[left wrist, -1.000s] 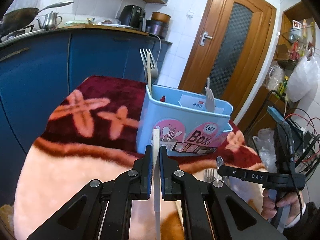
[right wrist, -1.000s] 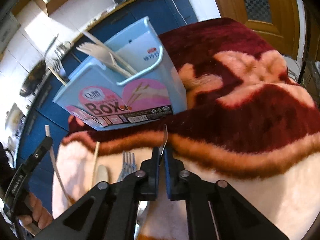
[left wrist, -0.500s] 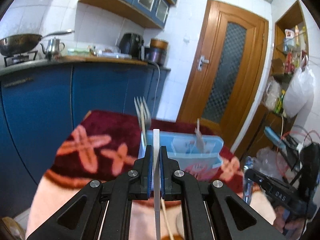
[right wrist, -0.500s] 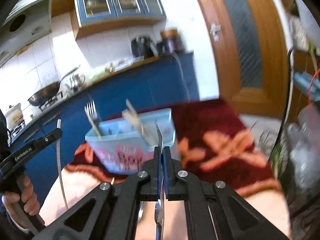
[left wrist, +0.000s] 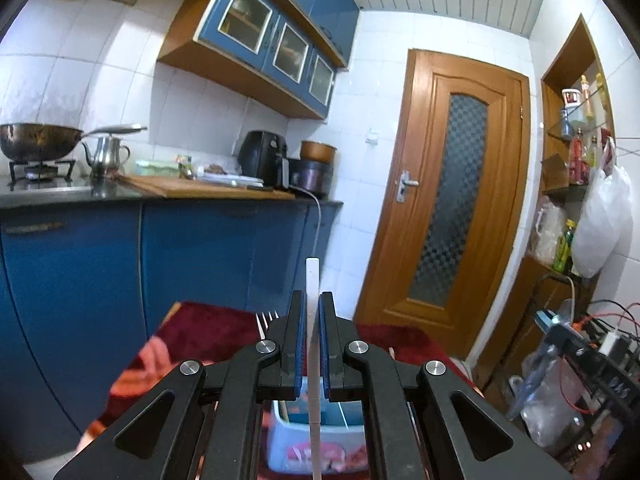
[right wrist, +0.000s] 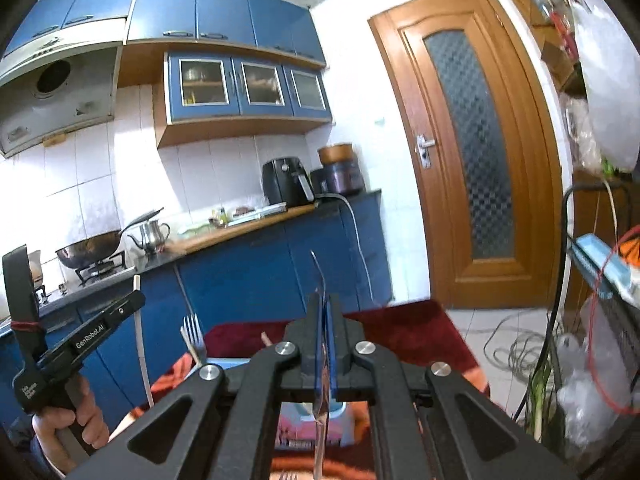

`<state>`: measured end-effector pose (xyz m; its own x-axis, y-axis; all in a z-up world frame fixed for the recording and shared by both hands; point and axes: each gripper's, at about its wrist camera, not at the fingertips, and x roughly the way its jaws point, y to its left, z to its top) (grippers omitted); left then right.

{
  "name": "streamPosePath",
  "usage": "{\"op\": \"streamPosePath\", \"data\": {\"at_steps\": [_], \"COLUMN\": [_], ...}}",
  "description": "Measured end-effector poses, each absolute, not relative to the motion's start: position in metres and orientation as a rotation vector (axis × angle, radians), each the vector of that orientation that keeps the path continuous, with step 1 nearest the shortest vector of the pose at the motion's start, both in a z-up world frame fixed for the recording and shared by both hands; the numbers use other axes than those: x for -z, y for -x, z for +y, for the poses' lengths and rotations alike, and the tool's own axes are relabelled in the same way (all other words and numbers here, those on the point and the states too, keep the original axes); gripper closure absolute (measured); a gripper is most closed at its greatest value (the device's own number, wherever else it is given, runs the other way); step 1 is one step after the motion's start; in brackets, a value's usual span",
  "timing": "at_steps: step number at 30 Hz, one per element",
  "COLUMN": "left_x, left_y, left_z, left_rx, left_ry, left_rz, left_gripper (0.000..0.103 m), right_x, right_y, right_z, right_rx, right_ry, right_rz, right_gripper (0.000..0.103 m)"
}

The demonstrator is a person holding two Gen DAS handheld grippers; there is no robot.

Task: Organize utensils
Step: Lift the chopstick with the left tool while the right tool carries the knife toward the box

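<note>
My left gripper point(left wrist: 312, 312) is shut on a white stick-like utensil point(left wrist: 312, 284) that stands upright between its fingers, raised above the light blue utensil box point(left wrist: 280, 440). The box sits on a red and pink blanket point(left wrist: 200, 332); fork tines point(left wrist: 267, 318) poke up behind the left fingers. My right gripper point(right wrist: 324, 304) is shut on a thin metal utensil point(right wrist: 319, 276), held upright above the same box point(right wrist: 344, 420). The left gripper point(right wrist: 138, 304) with its white utensil point(right wrist: 140, 344) shows at the left of the right wrist view. A fork point(right wrist: 194, 334) stands in the box.
Blue kitchen cabinets point(left wrist: 200, 260) with a counter holding a wok point(left wrist: 36, 142), kettle point(left wrist: 106, 154) and air fryer point(left wrist: 262, 156) stand behind. A wooden door point(left wrist: 452, 208) is on the right. Cables and electronics point(left wrist: 592, 352) crowd the far right.
Both grippers have risen and tilted up with their utensils. The box has dropped from mid-frame to the bottom of both views, and the wall cabinets now fill the top.
</note>
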<state>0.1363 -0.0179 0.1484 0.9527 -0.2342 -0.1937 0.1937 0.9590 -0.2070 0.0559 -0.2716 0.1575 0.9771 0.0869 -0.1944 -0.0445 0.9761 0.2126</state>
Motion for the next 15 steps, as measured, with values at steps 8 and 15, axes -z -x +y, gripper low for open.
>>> {"op": "streamPosePath", "data": {"at_steps": [8, 15], "left_x": [-0.167, -0.147], "left_y": [-0.158, -0.179], "left_z": [-0.025, -0.025], "left_rx": [0.134, 0.072], "left_ry": [0.189, 0.255], "left_rz": [0.126, 0.06], "left_gripper": [0.097, 0.097], "right_x": [-0.178, -0.178], "right_y": [-0.07, -0.099], "right_z": [-0.269, -0.273], "right_rx": [-0.054, -0.061], "right_ry": [-0.206, -0.224], "right_rz": [0.126, 0.134], "right_gripper": [0.099, 0.099]}}
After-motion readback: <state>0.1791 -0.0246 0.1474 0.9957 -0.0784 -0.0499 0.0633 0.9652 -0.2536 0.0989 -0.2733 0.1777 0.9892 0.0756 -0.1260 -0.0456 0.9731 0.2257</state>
